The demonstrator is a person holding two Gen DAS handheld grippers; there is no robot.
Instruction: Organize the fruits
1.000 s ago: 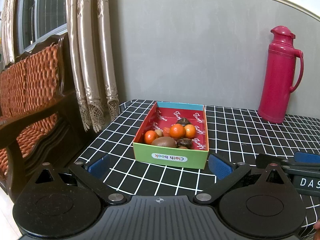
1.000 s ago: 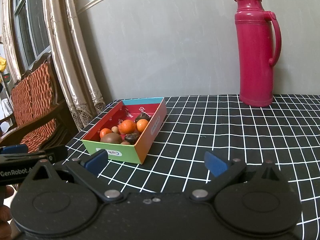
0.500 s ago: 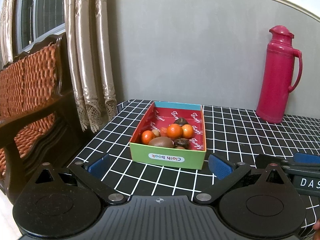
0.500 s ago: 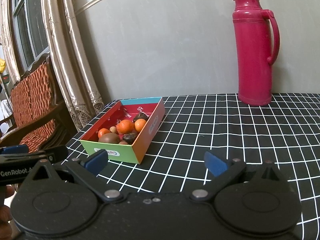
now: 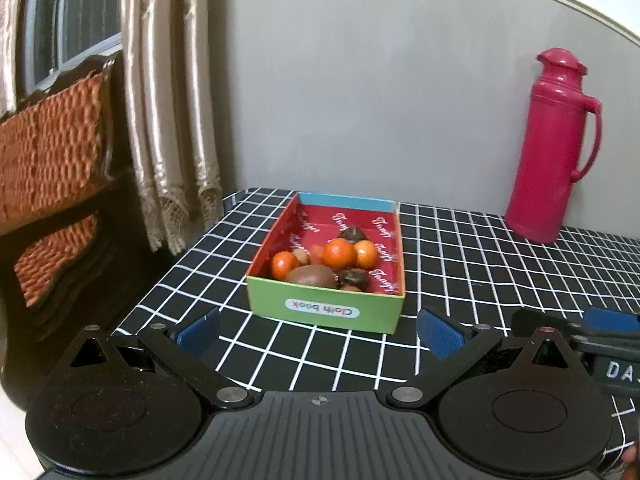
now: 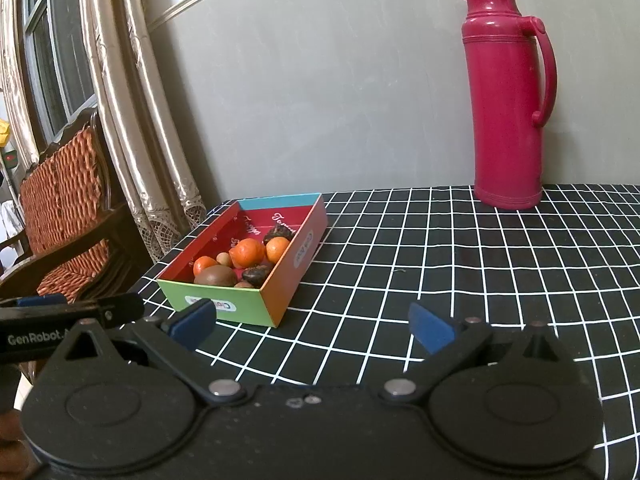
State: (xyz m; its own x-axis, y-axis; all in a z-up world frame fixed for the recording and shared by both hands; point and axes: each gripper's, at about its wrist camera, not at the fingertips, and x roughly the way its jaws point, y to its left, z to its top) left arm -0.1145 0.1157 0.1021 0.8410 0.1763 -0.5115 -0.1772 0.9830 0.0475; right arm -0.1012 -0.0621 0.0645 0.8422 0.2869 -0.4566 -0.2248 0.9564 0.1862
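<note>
A colourful cardboard box (image 5: 324, 308) with a green front stands on the black grid tablecloth; it also shows in the right wrist view (image 6: 224, 304). Inside lie several small oranges (image 5: 339, 253) (image 6: 248, 253), a brown kiwi (image 5: 310, 275) (image 6: 215, 277) and dark fruits (image 5: 354, 279). My left gripper (image 5: 320, 330) is open and empty, just in front of the box. My right gripper (image 6: 312, 322) is open and empty, in front and to the right of the box.
A tall pink thermos (image 5: 554, 148) (image 6: 506, 92) stands at the back right near the grey wall. A wooden chair with orange cushions (image 5: 48, 160) and curtains (image 5: 172, 100) are left of the table's edge.
Both views have shifted slightly; the box sits a little further right in the left wrist view and further away. Both grippers stay open and empty.
</note>
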